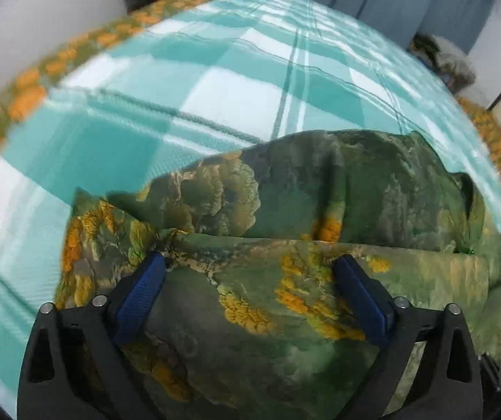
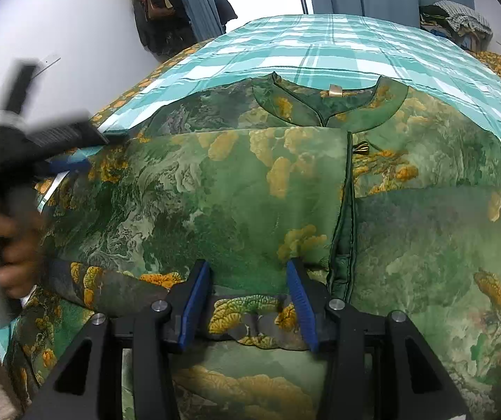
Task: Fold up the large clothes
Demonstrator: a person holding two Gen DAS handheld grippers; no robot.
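Spreading the green floral garment (image 2: 250, 189) flat on the bed (image 2: 338, 45) gave you a surface for folding. Your left hand-held gripper (image 1: 250, 266) hung spread over a bunched fold at its edge. Your right hand-held gripper (image 2: 248, 276) stood spread too, gripping nothing, above the hem.

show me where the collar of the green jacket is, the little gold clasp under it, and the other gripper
collar (image 2: 331, 105), right wrist view, on the green neckline band below the tan label.
gold clasp (image 2: 361, 147), right wrist view, on the clasp itself beside the front placket.
left gripper (image 2: 75, 150), right wrist view, between its blurred fingers at the jacket's edge.
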